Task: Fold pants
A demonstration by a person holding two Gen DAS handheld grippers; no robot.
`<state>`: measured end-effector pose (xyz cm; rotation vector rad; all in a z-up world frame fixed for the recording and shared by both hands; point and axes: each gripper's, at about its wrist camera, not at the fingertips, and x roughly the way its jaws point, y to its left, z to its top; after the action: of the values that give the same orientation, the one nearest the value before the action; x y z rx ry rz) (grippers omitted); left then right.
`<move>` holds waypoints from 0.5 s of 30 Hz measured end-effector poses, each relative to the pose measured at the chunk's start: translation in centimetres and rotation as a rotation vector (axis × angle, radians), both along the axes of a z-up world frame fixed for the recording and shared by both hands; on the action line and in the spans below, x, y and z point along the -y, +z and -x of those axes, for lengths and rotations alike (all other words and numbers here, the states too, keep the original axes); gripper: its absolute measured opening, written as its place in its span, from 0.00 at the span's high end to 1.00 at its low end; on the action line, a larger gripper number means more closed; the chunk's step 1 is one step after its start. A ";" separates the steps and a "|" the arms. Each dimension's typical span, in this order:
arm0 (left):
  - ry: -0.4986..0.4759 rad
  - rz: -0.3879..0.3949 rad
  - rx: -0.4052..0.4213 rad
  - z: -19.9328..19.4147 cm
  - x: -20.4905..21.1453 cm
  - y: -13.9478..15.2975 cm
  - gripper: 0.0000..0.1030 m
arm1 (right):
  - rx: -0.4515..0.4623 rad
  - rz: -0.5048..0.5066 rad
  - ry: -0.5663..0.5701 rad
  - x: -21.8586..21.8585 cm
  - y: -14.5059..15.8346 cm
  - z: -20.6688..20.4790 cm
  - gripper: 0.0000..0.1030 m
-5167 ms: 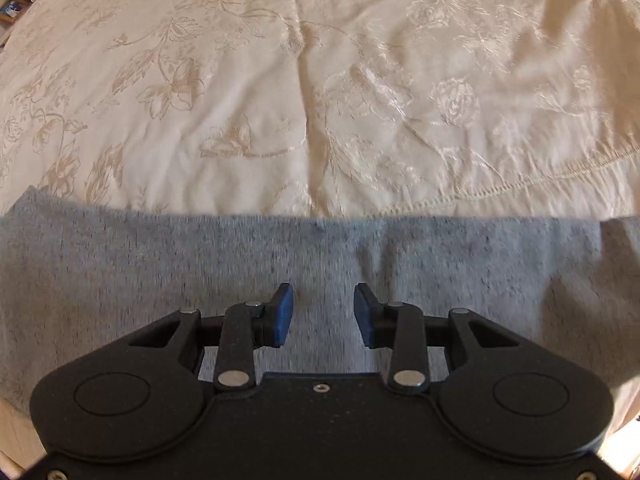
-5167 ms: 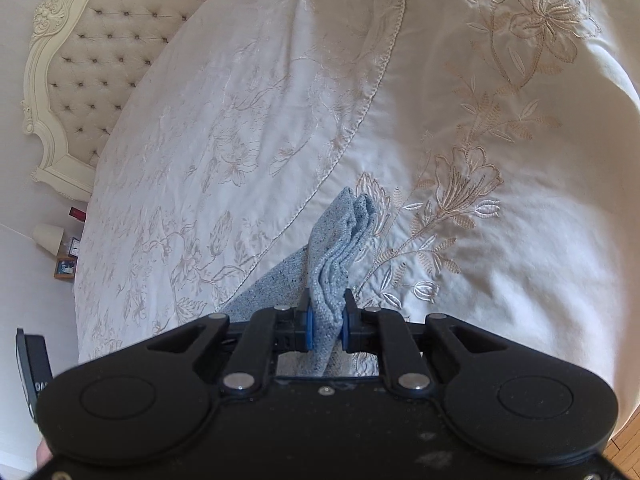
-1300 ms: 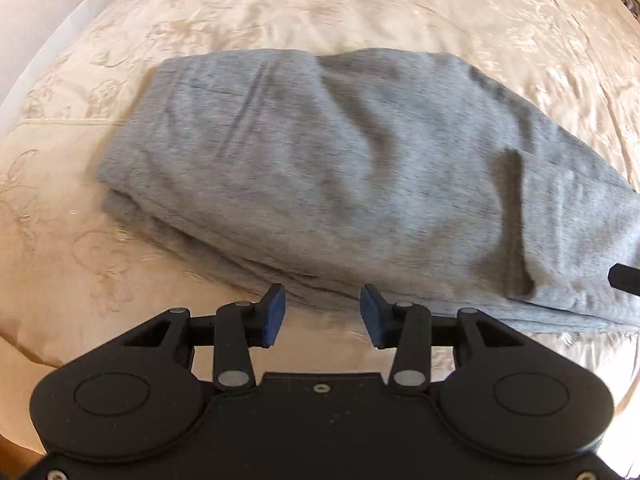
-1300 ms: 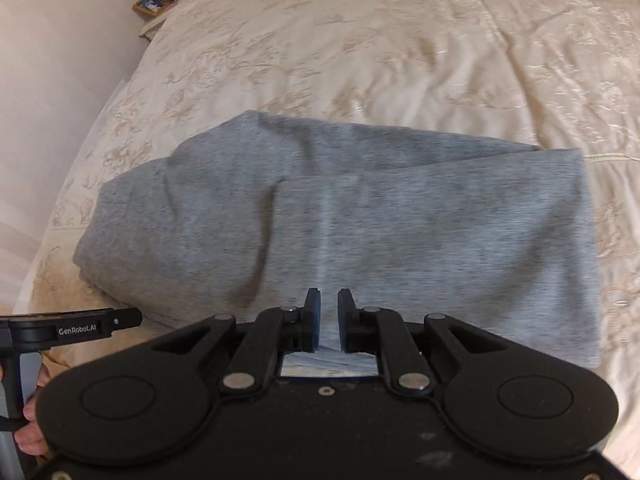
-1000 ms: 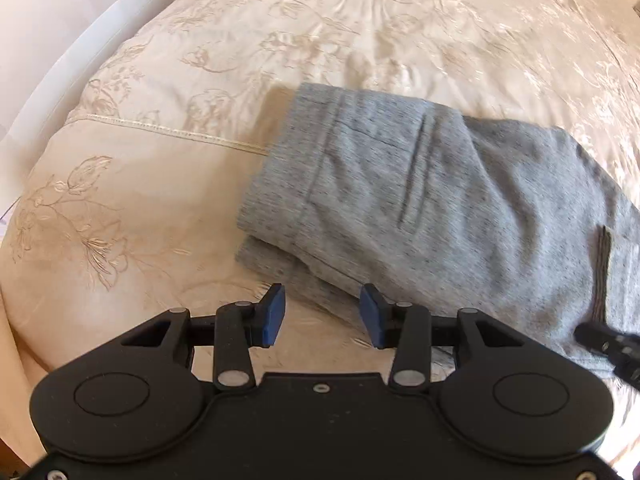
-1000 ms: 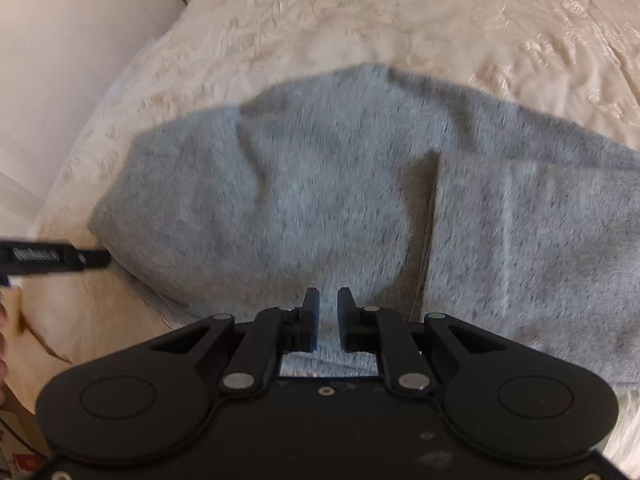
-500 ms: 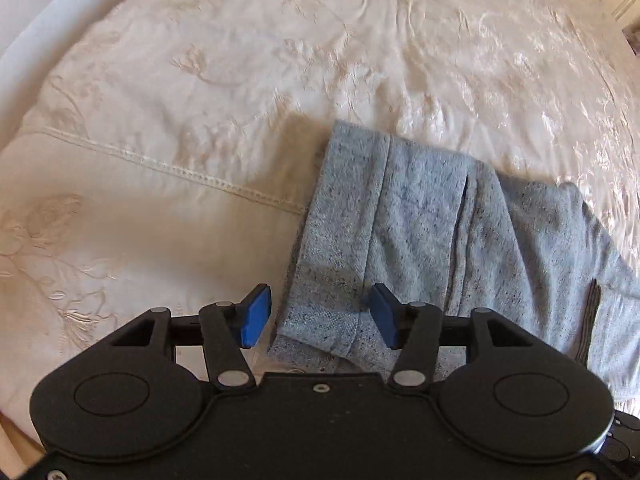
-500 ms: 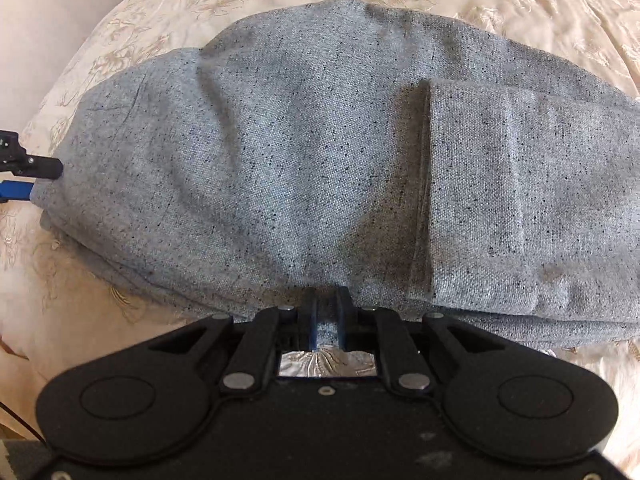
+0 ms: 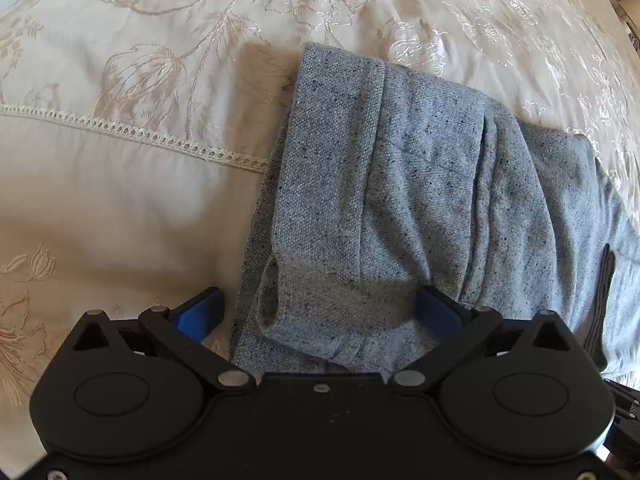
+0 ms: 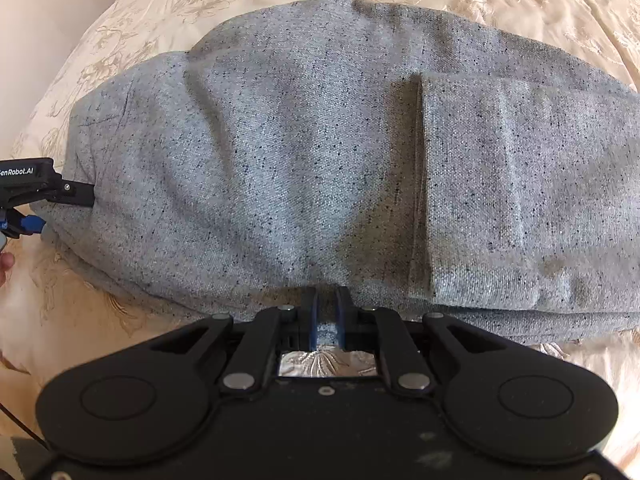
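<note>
pants edge | left gripper spread astride | right gripper pinching hem | bedspread bare leftward

Matt speckled knit pants on sheeny embroidered bedspread

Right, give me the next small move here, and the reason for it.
Probably close the left gripper: its blue fingers straddle the near end of the gray pants without pinching it, while the right gripper already clamps the near edge.

Bright daylight, sharp, fisheye-warped edges
</note>
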<state>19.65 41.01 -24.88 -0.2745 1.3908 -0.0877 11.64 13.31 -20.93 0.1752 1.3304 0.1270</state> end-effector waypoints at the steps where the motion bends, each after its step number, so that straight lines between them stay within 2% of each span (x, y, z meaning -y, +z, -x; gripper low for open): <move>1: 0.010 0.009 0.003 0.1 -0.1 -0.1 0.01 | 0.000 -0.001 0.000 0.0 0.0 0.0 0.89; 2: 0.020 0.021 0.005 0.3 -0.2 0.0 0.03 | -0.002 -0.002 -0.001 0.0 0.1 0.0 0.89; 4: 0.031 0.067 0.034 0.7 -0.7 0.7 0.35 | -0.011 -0.009 0.001 0.2 0.4 -0.3 0.88; 5: 0.037 0.090 0.046 0.9 -0.8 1.3 0.54 | -0.016 -0.019 0.008 0.3 0.8 -0.5 0.86; 6: 0.051 0.082 0.057 1.1 -0.9 2.2 0.63 | -0.012 -0.028 0.017 0.4 1.5 -0.7 0.86; 9: 0.041 0.059 0.108 1.9 -0.7 4.4 0.69 | 0.097 -0.023 0.055 0.3 4.6 -1.7 0.86; 12: 0.032 0.031 0.136 2.4 -0.1 5.3 0.69 | 0.177 0.033 0.182 -0.5 5.6 -4.1 0.86; 13: 0.033 0.025 0.137 2.4 0.0 5.4 0.69 | 0.166 0.016 0.240 -0.8 5.2 -5.1 0.86; 15: 0.030 0.012 0.129 2.0 0.2 5.2 0.69 | 0.082 -0.050 0.360 -1.2 4.2 -6.8 0.86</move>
<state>17.61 40.83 -19.65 -0.2945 1.2578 -0.0876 18.48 14.51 -16.70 -0.0297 1.2669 0.4670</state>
